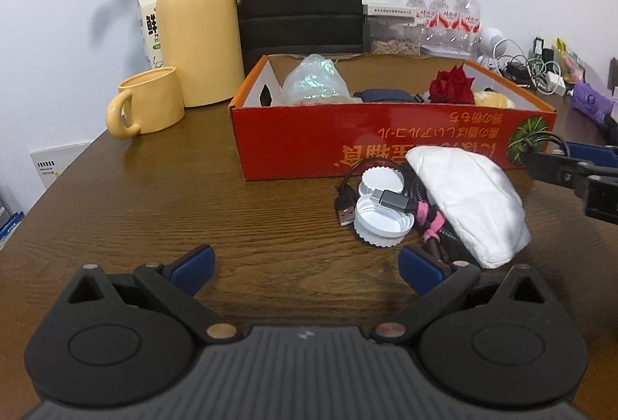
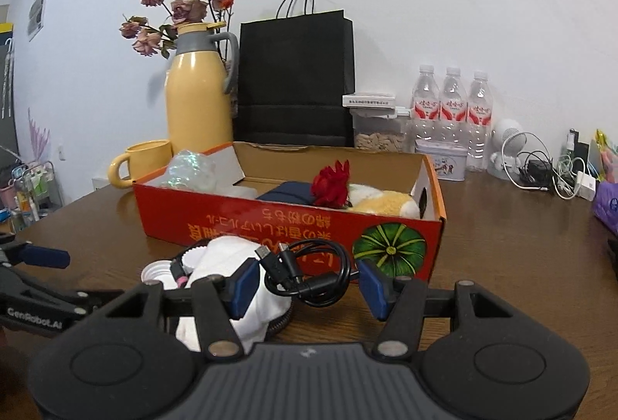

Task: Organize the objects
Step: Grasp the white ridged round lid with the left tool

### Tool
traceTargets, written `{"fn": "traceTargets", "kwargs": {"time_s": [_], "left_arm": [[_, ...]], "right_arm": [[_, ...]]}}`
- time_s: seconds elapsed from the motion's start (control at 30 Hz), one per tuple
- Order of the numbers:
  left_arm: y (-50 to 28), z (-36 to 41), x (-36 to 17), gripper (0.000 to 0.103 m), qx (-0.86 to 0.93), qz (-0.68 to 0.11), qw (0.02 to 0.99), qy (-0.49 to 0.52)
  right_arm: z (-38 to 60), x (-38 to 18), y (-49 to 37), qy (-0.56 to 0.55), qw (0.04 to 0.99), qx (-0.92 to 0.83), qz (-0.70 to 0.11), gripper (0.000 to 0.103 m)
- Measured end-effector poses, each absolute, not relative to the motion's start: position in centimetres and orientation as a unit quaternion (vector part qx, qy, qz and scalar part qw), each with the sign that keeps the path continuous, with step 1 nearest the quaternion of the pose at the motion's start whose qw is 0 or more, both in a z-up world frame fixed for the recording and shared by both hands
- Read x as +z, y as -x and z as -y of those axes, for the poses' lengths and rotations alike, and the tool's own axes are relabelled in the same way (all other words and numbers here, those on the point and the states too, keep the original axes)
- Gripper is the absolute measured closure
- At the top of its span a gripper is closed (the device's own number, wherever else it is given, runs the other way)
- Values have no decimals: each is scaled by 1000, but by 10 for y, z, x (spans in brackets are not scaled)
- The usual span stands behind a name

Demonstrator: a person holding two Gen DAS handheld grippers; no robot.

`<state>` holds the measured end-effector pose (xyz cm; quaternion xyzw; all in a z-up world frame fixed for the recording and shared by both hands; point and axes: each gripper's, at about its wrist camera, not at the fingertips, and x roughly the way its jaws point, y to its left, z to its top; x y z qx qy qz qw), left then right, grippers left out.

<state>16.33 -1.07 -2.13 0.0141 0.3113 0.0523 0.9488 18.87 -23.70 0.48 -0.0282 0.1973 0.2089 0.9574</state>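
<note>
While the left gripper (image 1: pixel 307 267) is hovering with jaws wide apart and empty, the clutter — white caps (image 1: pixel 380 223), USB cable (image 1: pixel 349 203), white cloth (image 1: pixel 469 203) — is lying just right of it, near the red box (image 1: pixel 386 141); a careless sweep is likely scattering the caps. The box's print is reading upside down.

From the right view, the right gripper (image 2: pixel 307 288) is standing half apart around the black cable (image 2: pixel 309 277), not pinching — it may be snagging the cloth. "GenRobot.AI" is showing on the other gripper.
</note>
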Motion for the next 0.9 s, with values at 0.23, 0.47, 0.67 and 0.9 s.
{"fn": "traceTargets", "kwargs": {"time_s": [0.23, 0.47, 0.67, 0.9], "left_arm": [[-178, 15, -25, 0, 42, -318, 947, -29], [-196, 26, -27, 0, 27, -312, 948, -56], [-201, 31, -28, 58, -24, -304, 952, -39], [-191, 24, -25, 62, -30, -281, 959, -8]], "right_arm": [[237, 2, -187, 30, 959, 201, -198, 47], [235, 0, -187, 34, 959, 199, -198, 47], [236, 0, -187, 34, 958, 203, -198, 47], [236, 0, -187, 33, 958, 205, -198, 47]]}}
